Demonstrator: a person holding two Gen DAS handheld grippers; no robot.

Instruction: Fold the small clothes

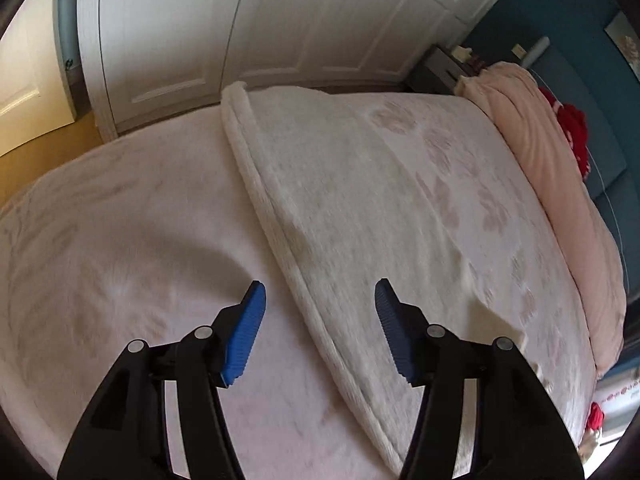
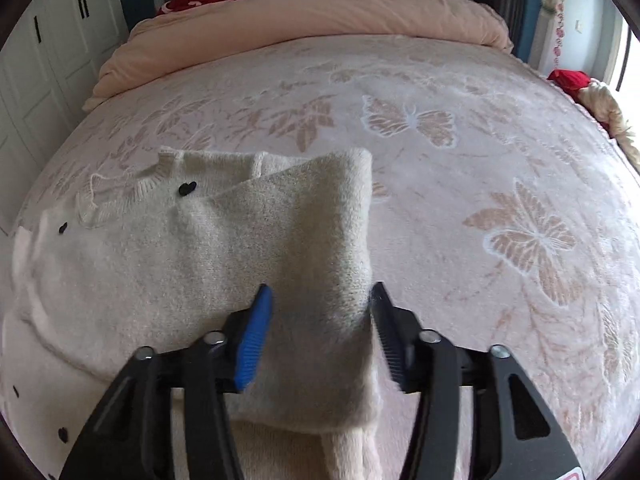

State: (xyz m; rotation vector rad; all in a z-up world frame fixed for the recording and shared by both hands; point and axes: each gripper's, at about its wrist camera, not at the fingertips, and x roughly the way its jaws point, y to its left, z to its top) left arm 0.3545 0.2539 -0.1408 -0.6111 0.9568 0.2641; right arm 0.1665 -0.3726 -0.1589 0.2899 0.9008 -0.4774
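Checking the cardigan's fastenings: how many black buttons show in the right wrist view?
4: one near the collar, one further left, two at the lower left edge. Folds may hide others.

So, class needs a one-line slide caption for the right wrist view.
Right gripper, jaws open around a folded sleeve of a cream knit sweater on the butterfly-patterned bed.

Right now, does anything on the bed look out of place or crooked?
Little stands out. The cream sweater has one sleeve folded across it at a slant, not square, lying between the open fingers of the right gripper. Loose red cloth sits at the bed's far edge.
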